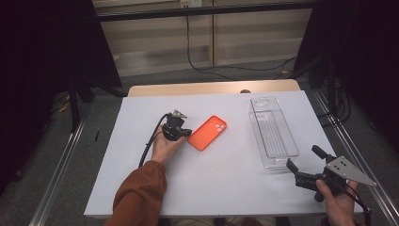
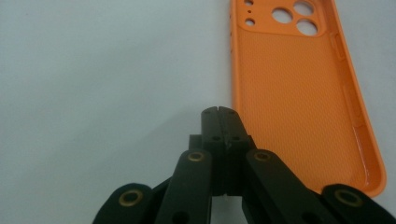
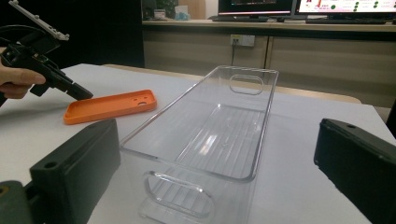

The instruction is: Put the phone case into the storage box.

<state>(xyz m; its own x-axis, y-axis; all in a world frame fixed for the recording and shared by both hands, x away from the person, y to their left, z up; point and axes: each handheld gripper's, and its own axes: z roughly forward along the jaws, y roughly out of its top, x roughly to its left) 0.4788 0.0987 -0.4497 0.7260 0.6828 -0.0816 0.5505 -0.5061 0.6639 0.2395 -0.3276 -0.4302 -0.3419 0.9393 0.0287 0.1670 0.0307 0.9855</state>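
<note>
An orange phone case [image 1: 207,132] lies open side up on the white table [image 1: 141,179], with its camera holes at the far end [image 2: 299,79] [image 3: 109,106]. My left gripper [image 1: 189,133] is shut with nothing between its jaws; its tips [image 2: 218,112] sit at the case's near left edge, seemingly touching the rim. A clear plastic bin [image 1: 273,132] stands to the right of the case, long side running away from me [image 3: 210,126]. My right gripper [image 1: 302,157] hovers open at the bin's near end, its two jaws apart on either side of that end.
The white table top ends in a wooden strip [image 1: 211,87] at the far side. Metal rails [image 1: 56,174] run along the floor at both sides. Cables [image 1: 202,61] lie on the floor behind the table.
</note>
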